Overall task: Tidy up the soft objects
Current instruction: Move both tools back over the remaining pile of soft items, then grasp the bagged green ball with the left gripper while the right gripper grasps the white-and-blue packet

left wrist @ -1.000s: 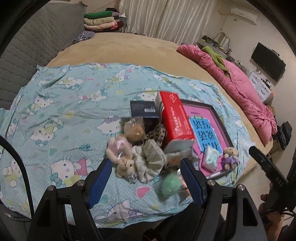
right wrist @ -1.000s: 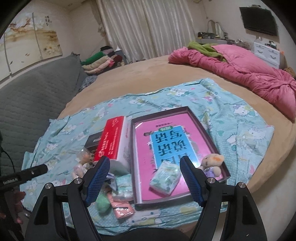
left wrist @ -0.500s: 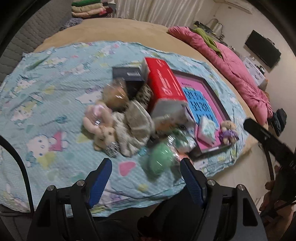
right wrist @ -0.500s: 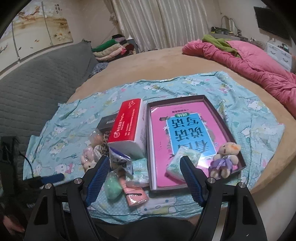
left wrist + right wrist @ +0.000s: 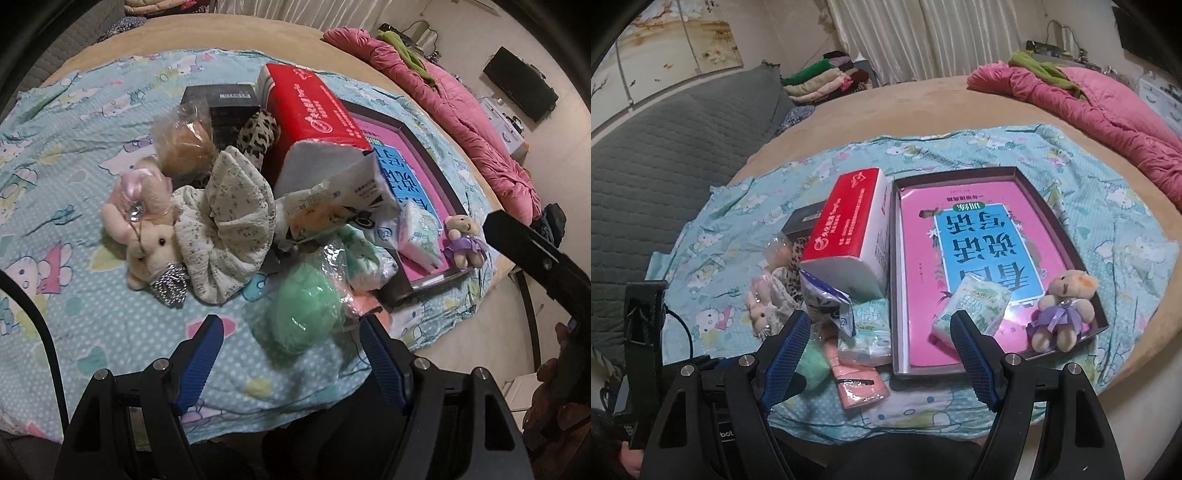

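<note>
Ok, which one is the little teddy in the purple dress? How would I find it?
Find the dark tray with the pink book. The little teddy sits in its near right corner, beside a tissue pack. It alone wears a purple dress.

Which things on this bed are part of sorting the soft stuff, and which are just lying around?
For the job:
pink bunny
floral scrunchie
leopard scrunchie
green puff
little bear
tissue pack
tray

Just lying about:
red tissue box
black box
pink quilt
folded clothes
</note>
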A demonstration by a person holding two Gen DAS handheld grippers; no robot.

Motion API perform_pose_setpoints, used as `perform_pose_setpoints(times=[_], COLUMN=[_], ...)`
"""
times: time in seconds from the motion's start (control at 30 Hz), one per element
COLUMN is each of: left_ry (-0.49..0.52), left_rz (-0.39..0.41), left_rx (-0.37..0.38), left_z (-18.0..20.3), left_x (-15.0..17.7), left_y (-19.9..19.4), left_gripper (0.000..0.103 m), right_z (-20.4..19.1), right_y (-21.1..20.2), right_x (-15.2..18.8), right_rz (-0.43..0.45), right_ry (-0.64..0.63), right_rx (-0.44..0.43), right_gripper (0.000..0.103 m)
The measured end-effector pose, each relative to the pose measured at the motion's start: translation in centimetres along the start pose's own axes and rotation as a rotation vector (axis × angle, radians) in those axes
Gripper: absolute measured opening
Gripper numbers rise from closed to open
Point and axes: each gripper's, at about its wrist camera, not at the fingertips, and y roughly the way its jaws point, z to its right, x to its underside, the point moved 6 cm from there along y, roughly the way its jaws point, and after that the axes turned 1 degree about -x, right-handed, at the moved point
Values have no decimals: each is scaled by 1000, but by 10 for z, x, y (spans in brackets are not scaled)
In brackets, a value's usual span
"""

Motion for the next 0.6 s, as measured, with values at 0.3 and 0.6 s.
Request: perform_pose_setpoints(times=[0.3, 0.6], left_ry=[-27, -30], left_rz=[-9, -6], left_rx=[37, 60], left_z=[-7, -7], left_x=[-4, -6], left_y=[18, 30], left_gripper=[76, 75], right_z=[-18, -36], right_y=[34, 75], right_x=[0, -2], right_rz=[-67, -140], right_ry=[-54, -169], right_rx=[-47, -63], right_gripper=[79, 79])
